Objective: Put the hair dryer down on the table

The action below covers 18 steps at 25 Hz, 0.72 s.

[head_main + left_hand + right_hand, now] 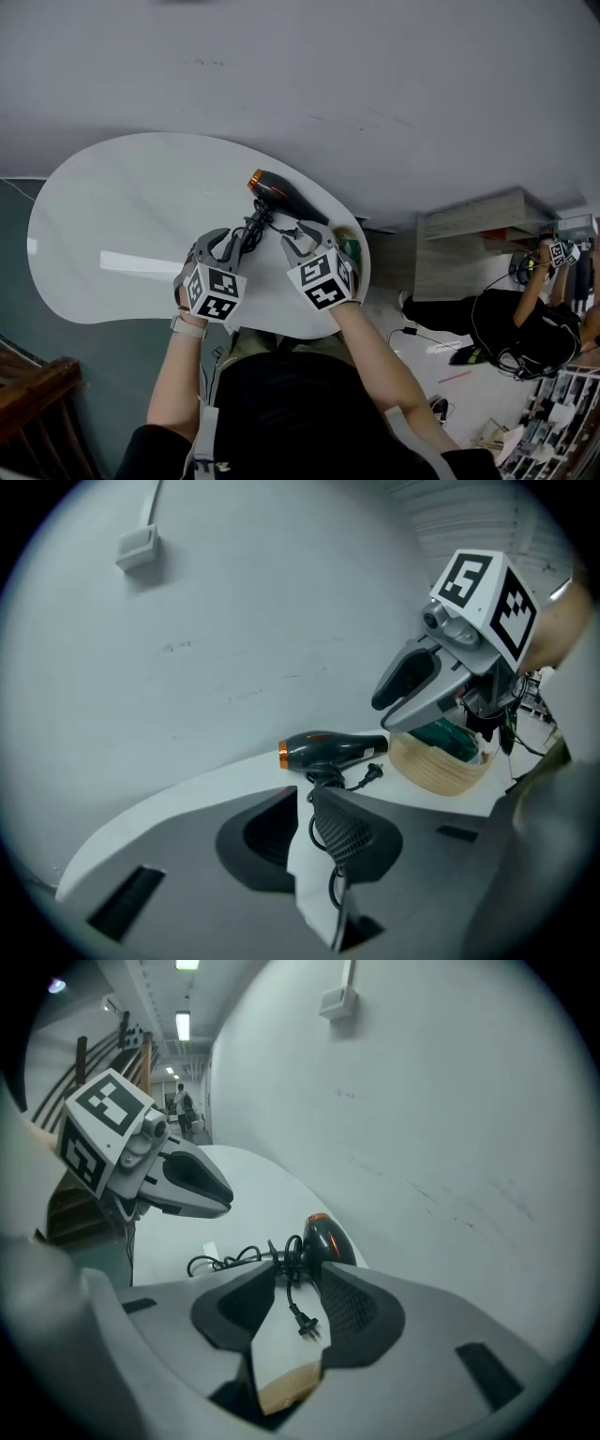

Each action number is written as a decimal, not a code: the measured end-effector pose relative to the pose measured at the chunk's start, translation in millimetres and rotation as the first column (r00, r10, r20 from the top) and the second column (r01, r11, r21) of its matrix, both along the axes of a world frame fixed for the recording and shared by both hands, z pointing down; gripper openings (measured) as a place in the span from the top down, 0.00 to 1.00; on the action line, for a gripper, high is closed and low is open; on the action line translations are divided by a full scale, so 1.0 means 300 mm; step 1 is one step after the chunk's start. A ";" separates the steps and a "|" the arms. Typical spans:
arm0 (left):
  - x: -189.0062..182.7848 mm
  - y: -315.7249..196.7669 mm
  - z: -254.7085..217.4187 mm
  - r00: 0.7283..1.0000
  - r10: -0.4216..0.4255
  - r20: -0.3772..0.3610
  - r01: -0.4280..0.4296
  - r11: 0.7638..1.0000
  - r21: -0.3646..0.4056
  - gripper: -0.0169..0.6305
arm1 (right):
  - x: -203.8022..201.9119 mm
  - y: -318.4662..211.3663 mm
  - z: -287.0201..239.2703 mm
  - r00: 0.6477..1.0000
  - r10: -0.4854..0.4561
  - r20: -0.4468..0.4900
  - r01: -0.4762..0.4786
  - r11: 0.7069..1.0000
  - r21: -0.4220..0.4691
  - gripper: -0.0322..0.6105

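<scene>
A dark grey hair dryer [277, 192] with an orange nozzle ring lies on its side on the white oval table [112, 216], near the far edge. Its black cord [253, 225] trails toward me. My left gripper [232, 239] stands over the cord. In the left gripper view the cord [330, 878] runs down the narrow gap between the jaws, along one pad, with table showing beside it. My right gripper [305, 234] is open just right of it. The plug [307, 1327] lies on the table between its jaws, untouched.
A woven basket [436, 771] holding something green sits at the table's right end, under the right gripper [384, 714]. A grey wall rises behind the table. A wooden bench [469, 234] and a crouching person [525, 328] are at the right, and a wooden railing [37, 394] at the lower left.
</scene>
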<state>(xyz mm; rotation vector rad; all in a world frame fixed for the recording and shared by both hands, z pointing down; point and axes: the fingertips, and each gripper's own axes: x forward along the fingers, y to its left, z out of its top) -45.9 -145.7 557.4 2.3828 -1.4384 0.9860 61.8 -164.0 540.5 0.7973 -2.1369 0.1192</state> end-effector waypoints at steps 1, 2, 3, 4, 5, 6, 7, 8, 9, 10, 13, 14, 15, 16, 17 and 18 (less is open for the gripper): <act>-0.011 0.011 -0.021 1.000 -0.002 -0.011 0.002 1.000 0.010 0.89 | -0.005 0.012 -0.021 1.000 0.007 0.011 -0.007 1.000 0.010 0.71; -0.023 0.022 -0.042 1.000 -0.004 -0.023 0.005 1.000 0.019 0.92 | -0.011 0.024 -0.040 1.000 0.013 0.023 -0.013 1.000 0.019 0.74; -0.035 0.031 -0.064 0.999 -0.008 -0.040 0.009 1.000 0.029 0.93 | -0.017 0.035 -0.058 0.999 0.019 0.037 -0.020 0.999 0.025 0.76; -0.049 0.039 -0.086 0.998 -0.012 -0.061 0.015 0.999 0.040 0.95 | -0.023 0.046 -0.076 0.998 0.025 0.051 -0.026 0.999 0.031 0.78; -0.063 0.047 -0.109 0.996 -0.017 -0.085 0.021 0.998 0.051 0.96 | -0.031 0.057 -0.093 0.997 0.030 0.066 -0.033 0.999 0.035 0.81; -0.077 0.056 -0.132 0.994 -0.020 -0.112 0.027 0.998 0.060 0.96 | -0.040 0.069 -0.112 0.996 0.035 0.080 -0.038 0.999 0.039 0.83; -0.089 0.065 -0.157 0.990 -0.021 -0.139 0.031 0.997 0.070 0.96 | -0.050 0.081 -0.133 0.995 0.038 0.094 -0.042 0.998 0.044 0.85; -0.099 0.074 -0.182 0.986 -0.021 -0.165 0.034 0.996 0.081 0.96 | -0.060 0.093 -0.155 0.993 0.041 0.110 -0.047 0.998 0.050 0.86; -0.108 0.083 -0.207 0.981 -0.019 -0.192 0.037 0.995 0.090 0.96 | -0.069 0.104 -0.176 0.991 0.044 0.128 -0.052 0.997 0.054 0.87; -0.117 0.091 -0.231 0.976 -0.019 -0.217 0.041 0.994 0.099 0.96 | -0.076 0.117 -0.196 0.988 0.048 0.146 -0.057 0.997 0.057 0.88; -0.141 0.118 -0.296 0.958 -0.015 -0.286 0.053 0.991 0.127 0.96 | -0.093 0.155 -0.256 0.978 0.060 0.200 -0.075 0.995 0.066 0.89; -0.146 0.127 -0.319 0.952 -0.007 -0.305 0.052 0.989 0.139 0.96 | -0.098 0.168 -0.279 0.974 0.063 0.218 -0.080 0.994 0.070 0.89; -0.148 0.136 -0.342 0.946 0.003 -0.323 0.049 0.987 0.152 0.96 | -0.103 0.182 -0.302 0.970 0.064 0.236 -0.084 0.994 0.076 0.89; -0.150 0.146 -0.364 0.940 0.014 -0.342 0.045 0.986 0.163 0.96 | -0.109 0.195 -0.324 0.965 0.065 0.256 -0.088 0.993 0.081 0.90; -0.152 0.156 -0.384 0.933 0.024 -0.360 0.041 0.984 0.173 0.96 | -0.115 0.209 -0.346 0.959 0.064 0.275 -0.092 0.992 0.087 0.90; -0.155 0.166 -0.402 0.926 0.034 -0.375 0.038 0.983 0.182 0.96 | -0.122 0.222 -0.366 0.953 0.064 0.295 -0.095 0.991 0.094 0.90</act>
